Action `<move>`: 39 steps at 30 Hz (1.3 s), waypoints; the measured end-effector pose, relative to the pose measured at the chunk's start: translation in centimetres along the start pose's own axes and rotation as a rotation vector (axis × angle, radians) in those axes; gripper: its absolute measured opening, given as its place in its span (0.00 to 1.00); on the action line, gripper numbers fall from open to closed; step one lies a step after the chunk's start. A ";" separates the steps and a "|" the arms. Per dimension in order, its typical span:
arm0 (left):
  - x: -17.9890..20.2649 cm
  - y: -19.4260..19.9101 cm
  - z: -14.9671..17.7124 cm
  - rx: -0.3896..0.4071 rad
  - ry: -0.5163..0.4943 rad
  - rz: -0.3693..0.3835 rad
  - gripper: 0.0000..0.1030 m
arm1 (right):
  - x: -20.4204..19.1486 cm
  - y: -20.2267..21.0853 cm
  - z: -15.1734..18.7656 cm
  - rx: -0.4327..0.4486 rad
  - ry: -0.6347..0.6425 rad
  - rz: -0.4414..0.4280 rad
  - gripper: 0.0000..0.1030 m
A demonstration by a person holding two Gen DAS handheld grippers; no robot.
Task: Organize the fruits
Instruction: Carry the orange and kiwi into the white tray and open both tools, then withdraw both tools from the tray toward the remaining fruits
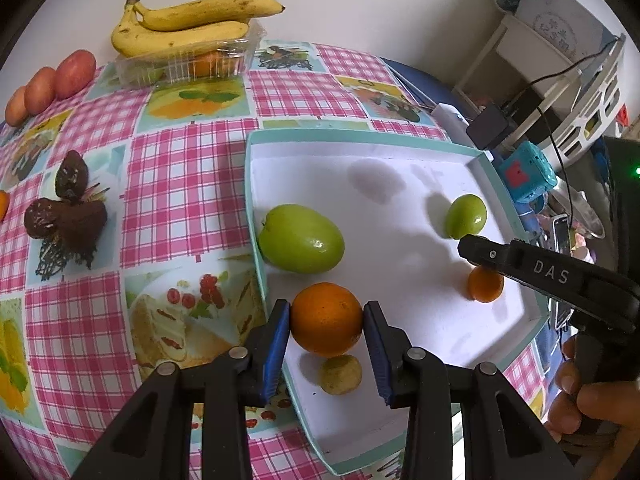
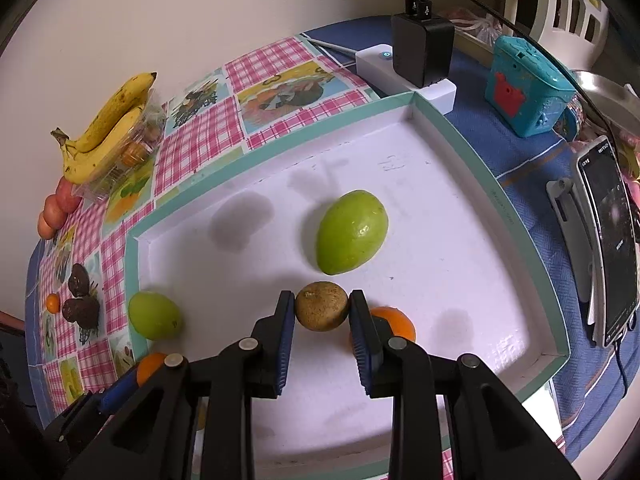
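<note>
The left tool (image 1: 326, 320) sits lowest in its own view, its blue pads (image 1: 276, 344) clamped on an orange (image 1: 326, 318) at each side. The orange is over the near left corner of the tray (image 1: 256, 200), a shallow white tray with a teal rim lying on the worktop (image 1: 188, 184). Just below the orange lies a small yellowish fruit (image 1: 341, 374) on the tray floor. A large green fruit (image 1: 301, 238) rests against the tray's left wall, just beyond the orange.

The right tool (image 2: 322, 308) is clamped on a round brown fruit (image 2: 321, 306), both pads pressing its sides, above the tray floor. Just to the right of it and partly behind the right finger lies a second orange (image 2: 394, 322). A second green fruit (image 2: 352, 232) lies beyond the brown one, near the middle of the tray in this view. In the left view the right tool's black body reaches in from the right edge, with the person's hand (image 1: 580, 396) on its handle.

Outside the tray, on the pink checked cloth, a bunch of bananas (image 1: 188, 24) lies on top of a clear plastic box (image 1: 188, 64) at the far edge. Three red fruits (image 1: 48, 86) stand in a row to its left, and two dark brown fruits (image 1: 66, 208) lie nearer, well apart from the tray. To the right of the tray stand a teal toy (image 2: 528, 92), a white power strip (image 2: 404, 72) with a black charger, and a phone (image 2: 608, 240) on a stand.
</note>
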State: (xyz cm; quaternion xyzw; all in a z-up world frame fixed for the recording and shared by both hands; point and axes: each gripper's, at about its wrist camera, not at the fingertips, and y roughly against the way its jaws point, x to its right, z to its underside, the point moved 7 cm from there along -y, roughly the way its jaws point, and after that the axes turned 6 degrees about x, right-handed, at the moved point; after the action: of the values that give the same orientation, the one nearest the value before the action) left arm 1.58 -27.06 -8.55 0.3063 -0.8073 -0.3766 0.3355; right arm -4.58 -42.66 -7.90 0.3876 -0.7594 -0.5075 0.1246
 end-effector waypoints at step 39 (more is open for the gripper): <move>-22.9 11.8 -2.0 0.223 0.421 -0.572 1.00 | -6.4 1.1 1.1 0.046 0.155 -0.064 0.79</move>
State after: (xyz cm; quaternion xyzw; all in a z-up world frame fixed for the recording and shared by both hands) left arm 13.74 -4.48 -5.06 0.6248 -0.6385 -0.2937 0.3400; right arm -1.47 -37.09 -6.14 0.4526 -0.7461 -0.4621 0.1579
